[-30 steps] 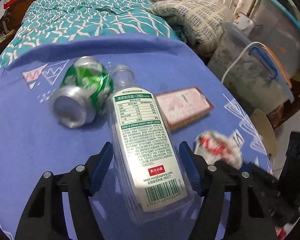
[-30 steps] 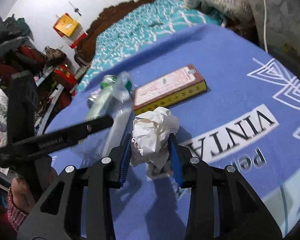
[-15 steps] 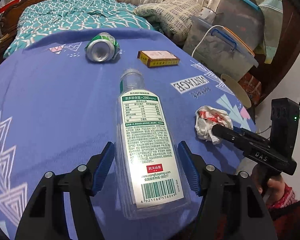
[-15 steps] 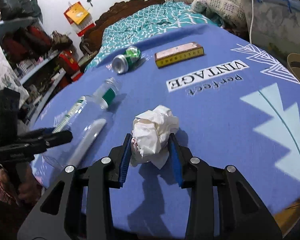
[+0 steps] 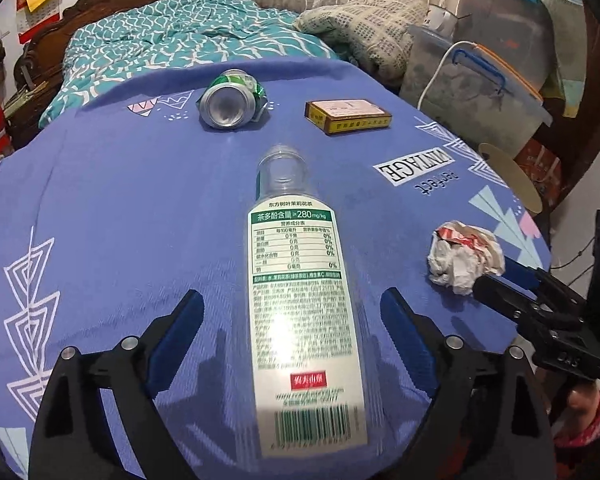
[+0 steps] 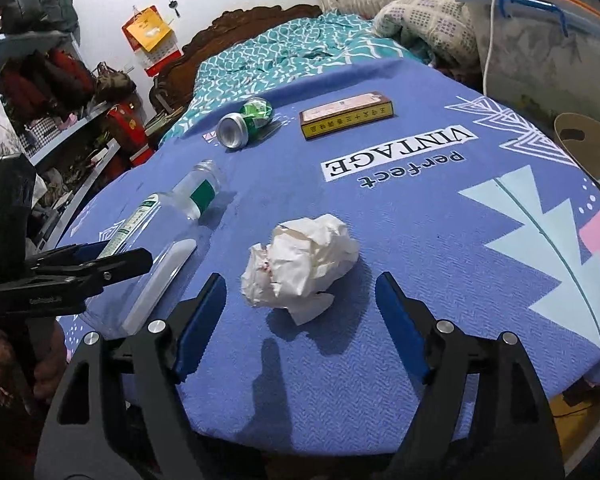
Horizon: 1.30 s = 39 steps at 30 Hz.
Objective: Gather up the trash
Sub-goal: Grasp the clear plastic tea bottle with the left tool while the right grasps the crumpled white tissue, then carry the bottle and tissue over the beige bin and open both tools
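An empty clear plastic bottle point(image 5: 300, 300) with a white and green label lies on the blue tablecloth point(image 5: 120, 208), neck pointing away. My left gripper point(image 5: 292, 312) straddles it with its jaws opening, pads clear of the bottle's sides. A crumpled white paper ball point(image 6: 300, 264) rests on the cloth between the fingers of my right gripper point(image 6: 300, 296), whose jaws are opening too and do not touch it. The bottle point(image 6: 160, 232) and left gripper point(image 6: 112, 260) show at the left of the right wrist view. The paper ball point(image 5: 464, 256) and right gripper point(image 5: 500, 276) show at the right of the left wrist view.
A crushed green can point(image 5: 232, 100) and a flat yellow-sided box point(image 5: 348, 116) lie at the far side of the cloth. Beyond is a bed with a teal cover point(image 5: 180, 40). Plastic storage bins point(image 5: 480, 92) stand on the right; cluttered shelves point(image 6: 40, 92) on the left.
Both grippers pulled back toward the near edge with the bottle and the paper ball, then spread their jaws, leaving each item lying free on the cloth.
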Each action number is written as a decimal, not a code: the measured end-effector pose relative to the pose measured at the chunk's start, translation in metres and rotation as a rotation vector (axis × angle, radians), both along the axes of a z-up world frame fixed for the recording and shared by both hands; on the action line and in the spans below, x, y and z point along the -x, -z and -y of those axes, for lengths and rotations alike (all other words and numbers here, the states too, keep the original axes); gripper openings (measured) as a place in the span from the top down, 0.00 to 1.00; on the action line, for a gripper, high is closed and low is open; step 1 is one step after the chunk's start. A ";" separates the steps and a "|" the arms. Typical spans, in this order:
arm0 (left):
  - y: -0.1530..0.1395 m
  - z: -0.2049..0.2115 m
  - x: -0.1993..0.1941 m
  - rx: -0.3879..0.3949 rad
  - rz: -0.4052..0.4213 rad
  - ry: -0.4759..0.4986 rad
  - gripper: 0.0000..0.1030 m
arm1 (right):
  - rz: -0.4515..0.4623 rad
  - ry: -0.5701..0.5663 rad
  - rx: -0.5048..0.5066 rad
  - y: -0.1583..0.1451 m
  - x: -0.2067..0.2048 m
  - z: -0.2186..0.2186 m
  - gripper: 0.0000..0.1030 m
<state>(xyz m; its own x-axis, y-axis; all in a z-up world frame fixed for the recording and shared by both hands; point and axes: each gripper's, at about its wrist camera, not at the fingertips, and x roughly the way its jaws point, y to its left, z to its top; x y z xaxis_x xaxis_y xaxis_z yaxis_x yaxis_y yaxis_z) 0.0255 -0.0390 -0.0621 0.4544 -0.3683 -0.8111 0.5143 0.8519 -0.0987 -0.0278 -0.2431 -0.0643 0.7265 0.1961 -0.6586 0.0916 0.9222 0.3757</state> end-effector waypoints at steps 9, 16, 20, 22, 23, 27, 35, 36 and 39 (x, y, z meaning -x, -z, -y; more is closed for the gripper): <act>0.011 0.002 -0.003 -0.052 0.009 0.001 0.18 | -0.006 -0.018 0.011 0.004 -0.005 -0.007 0.25; 0.016 -0.002 -0.002 -0.065 0.017 0.013 0.20 | -0.020 -0.010 0.019 0.010 -0.013 -0.016 0.25; 0.018 -0.003 -0.001 -0.073 0.027 0.023 0.20 | -0.018 0.005 0.031 0.010 -0.015 -0.019 0.25; 0.019 -0.003 0.000 -0.077 0.032 0.026 0.20 | -0.018 0.010 0.041 0.009 -0.015 -0.021 0.25; 0.019 -0.004 0.000 -0.078 0.032 0.028 0.20 | -0.018 0.012 0.046 0.009 -0.015 -0.023 0.25; 0.023 -0.003 0.001 -0.076 0.016 0.037 0.26 | -0.017 0.021 0.050 0.008 -0.014 -0.023 0.25; 0.027 -0.008 0.003 -0.062 0.021 0.054 0.37 | -0.016 0.004 0.100 0.007 -0.013 -0.033 0.51; 0.025 -0.007 0.004 -0.060 0.034 0.062 0.44 | -0.014 -0.007 0.107 0.007 -0.013 -0.035 0.54; 0.024 -0.008 0.004 -0.057 0.034 0.066 0.44 | 0.001 -0.027 0.122 0.002 -0.010 -0.039 0.58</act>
<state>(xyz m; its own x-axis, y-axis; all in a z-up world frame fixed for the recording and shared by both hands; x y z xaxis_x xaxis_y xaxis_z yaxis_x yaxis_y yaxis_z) 0.0218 -0.0308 -0.0864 0.4583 -0.3520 -0.8161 0.5719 0.8197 -0.0324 -0.0174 -0.2042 -0.0664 0.7231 0.1338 -0.6777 0.0660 0.9632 0.2606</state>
